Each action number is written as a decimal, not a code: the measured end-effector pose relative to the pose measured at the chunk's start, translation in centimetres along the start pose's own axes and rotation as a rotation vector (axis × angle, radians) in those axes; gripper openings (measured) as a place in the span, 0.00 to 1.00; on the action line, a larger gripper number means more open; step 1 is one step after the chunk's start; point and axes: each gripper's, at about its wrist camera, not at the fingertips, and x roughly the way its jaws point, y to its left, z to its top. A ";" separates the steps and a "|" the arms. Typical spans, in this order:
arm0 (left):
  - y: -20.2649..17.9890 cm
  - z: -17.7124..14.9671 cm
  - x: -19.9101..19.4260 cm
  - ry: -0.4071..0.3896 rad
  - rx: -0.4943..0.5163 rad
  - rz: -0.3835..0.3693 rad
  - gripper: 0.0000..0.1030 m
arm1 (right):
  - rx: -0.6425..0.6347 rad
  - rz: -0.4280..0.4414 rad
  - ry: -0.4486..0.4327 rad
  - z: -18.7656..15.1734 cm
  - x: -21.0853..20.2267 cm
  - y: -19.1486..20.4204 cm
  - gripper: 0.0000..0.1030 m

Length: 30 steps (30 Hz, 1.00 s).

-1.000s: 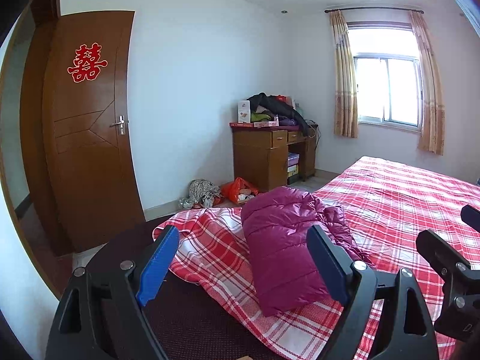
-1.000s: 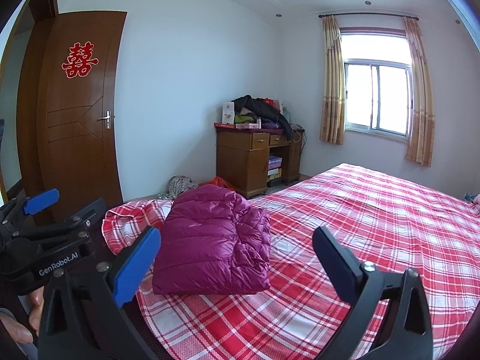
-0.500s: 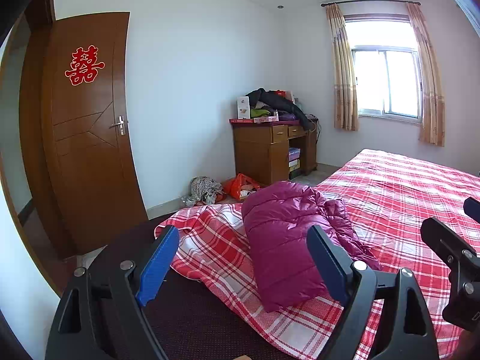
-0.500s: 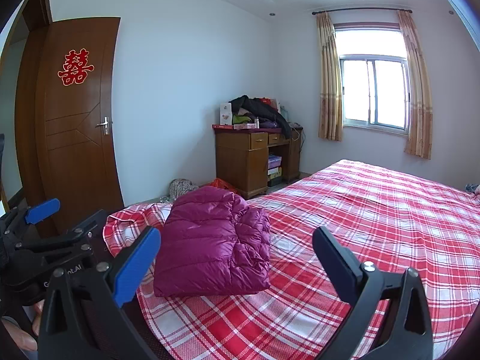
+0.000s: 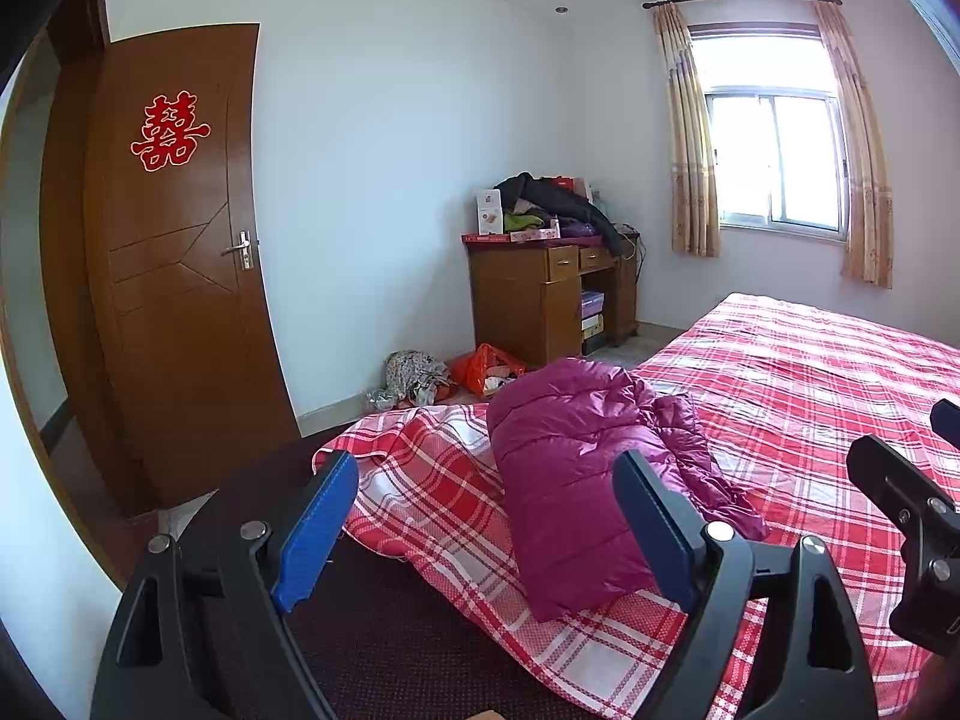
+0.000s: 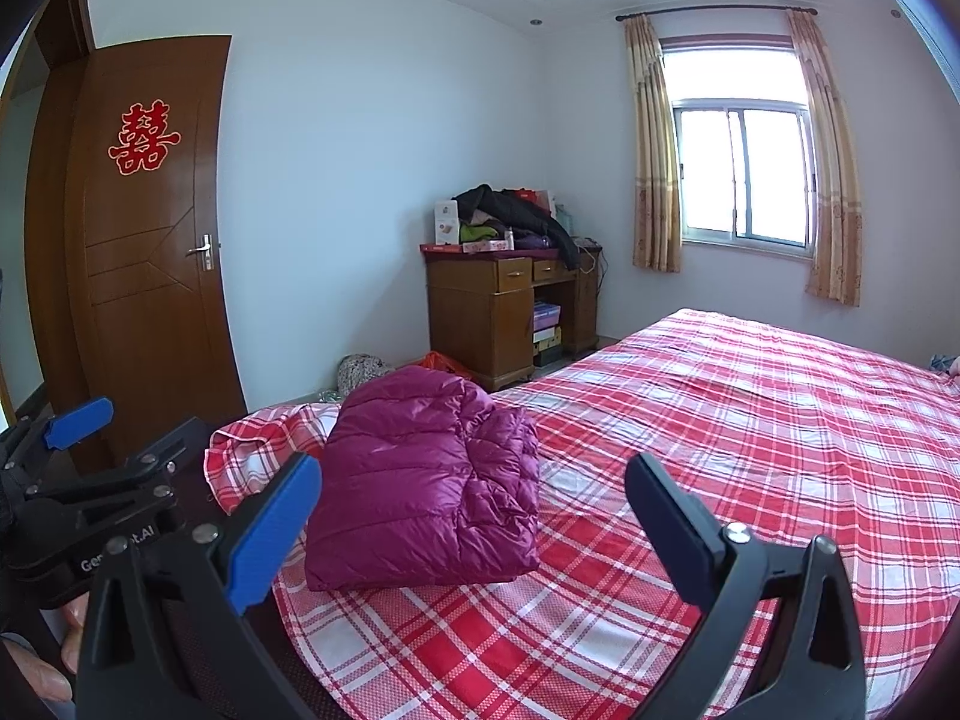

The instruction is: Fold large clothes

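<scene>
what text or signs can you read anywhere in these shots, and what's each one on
"囍", red double-happiness cutout, on the wooden door.
"Gen...ot.AI", partly hidden, on the left tongs in the right wrist view.
Boxes on the desk: print too small to read.

Walls: white | Door: brown wooden door [image 6: 150, 264], red paper emblem [image 6: 143, 138] | Window [image 6: 741, 171]: bright daylight, beige curtains [image 6: 654, 156] | Furniture: wooden desk [image 6: 510, 312] in corner, cluttered; bed with red plaid sheet [image 6: 750, 450] | Ceiling: recessed spotlights
</scene>
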 end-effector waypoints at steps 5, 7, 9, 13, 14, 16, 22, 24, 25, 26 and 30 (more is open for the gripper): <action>-0.1 0.0 0.2 0.006 0.003 -0.001 0.85 | 0.001 0.000 0.003 -0.1 0.0 0.0 1.00; -0.1 0.0 0.2 0.005 0.003 0.000 0.85 | 0.001 0.001 0.003 -0.1 0.0 0.0 1.00; -0.1 0.0 0.2 0.006 0.001 0.001 0.85 | 0.003 0.002 0.004 -0.1 0.0 -0.1 1.00; -0.1 0.0 0.3 0.009 0.000 0.001 0.85 | 0.006 0.001 0.003 -0.2 0.0 -0.1 1.00; -0.1 0.0 0.3 0.009 0.001 0.001 0.85 | 0.004 0.001 0.003 -0.2 0.0 -0.1 1.00; -0.2 -0.1 0.2 0.010 0.004 0.001 0.85 | 0.004 0.000 0.002 -0.2 0.0 -0.1 1.00; -0.3 -0.1 0.2 0.010 0.005 0.001 0.85 | 0.007 0.001 0.002 -0.2 0.0 -0.1 1.00; -0.3 -0.1 0.2 0.009 0.005 0.001 0.85 | 0.006 0.001 0.001 -0.2 0.0 -0.2 1.00; -0.3 -0.1 0.2 0.009 0.005 0.001 0.85 | 0.007 0.001 0.000 -0.2 0.0 -0.2 1.00; -0.3 -0.1 0.2 0.008 0.005 0.001 0.85 | 0.007 0.001 0.000 -0.2 0.0 -0.2 1.00; -0.3 -0.1 0.1 0.009 0.005 0.001 0.85 | 0.006 0.001 0.001 -0.2 0.0 -0.2 1.00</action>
